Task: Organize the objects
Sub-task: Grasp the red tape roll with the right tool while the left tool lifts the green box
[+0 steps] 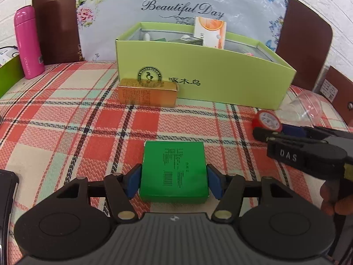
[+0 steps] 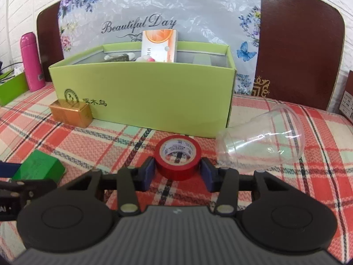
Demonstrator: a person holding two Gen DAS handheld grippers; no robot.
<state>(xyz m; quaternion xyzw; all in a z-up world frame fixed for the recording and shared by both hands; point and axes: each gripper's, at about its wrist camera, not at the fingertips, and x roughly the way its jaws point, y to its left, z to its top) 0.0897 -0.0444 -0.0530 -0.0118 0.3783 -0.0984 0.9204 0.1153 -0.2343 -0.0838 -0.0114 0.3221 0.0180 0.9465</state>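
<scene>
A light green storage box (image 1: 220, 75) stands at the back of the plaid tablecloth; it also shows in the right wrist view (image 2: 154, 97) with an orange-white carton (image 2: 159, 45) and other items inside. My left gripper (image 1: 173, 182) has its blue pads against both sides of a green box (image 1: 174, 170) lying on the cloth. My right gripper (image 2: 178, 173) has its pads against a red tape roll (image 2: 177, 160), which also shows in the left wrist view (image 1: 265, 122). A gold box (image 1: 147, 91) lies against the storage box front.
A clear plastic cup (image 2: 262, 143) lies on its side right of the tape. A pink bottle (image 1: 28, 42) and a second green box edge (image 1: 8, 75) stand at the far left. A brown headboard and floral plastic bag are behind.
</scene>
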